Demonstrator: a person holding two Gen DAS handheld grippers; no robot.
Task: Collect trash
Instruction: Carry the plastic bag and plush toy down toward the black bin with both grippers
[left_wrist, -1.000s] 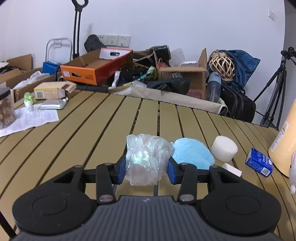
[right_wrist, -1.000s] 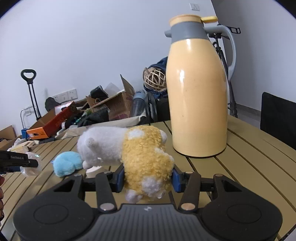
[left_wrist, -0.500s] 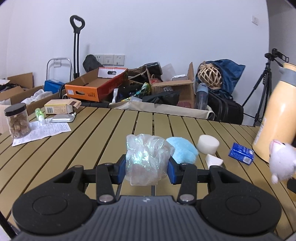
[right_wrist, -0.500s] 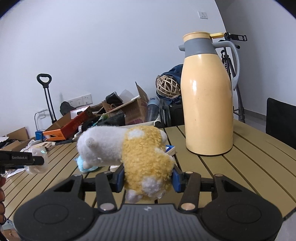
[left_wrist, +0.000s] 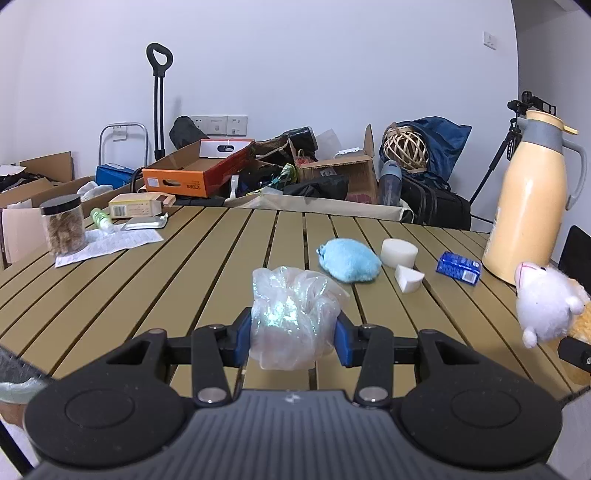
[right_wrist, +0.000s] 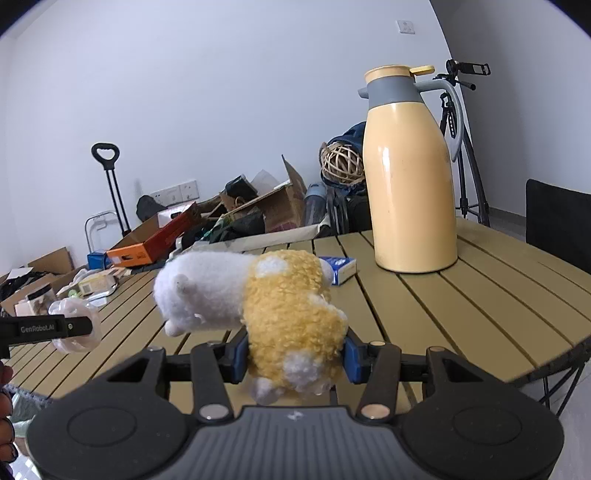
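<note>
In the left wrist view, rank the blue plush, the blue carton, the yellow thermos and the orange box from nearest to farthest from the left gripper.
From the left gripper, which grips a plastic wad:
1. Blue plush, just ahead, slightly right.
2. Blue carton, farther right.
3. Yellow thermos, at the table's right edge.
4. Orange box, beyond the table, left.

Crumpled clear plastic bag (left_wrist: 293, 317) between the left gripper's (left_wrist: 293, 338) blue fingers (left_wrist: 242, 339), above the slatted table (left_wrist: 207, 266).

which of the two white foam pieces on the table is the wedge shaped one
The smaller foam piece, nearer the camera, is the wedge; the round foam puck stands just behind it.
</note>
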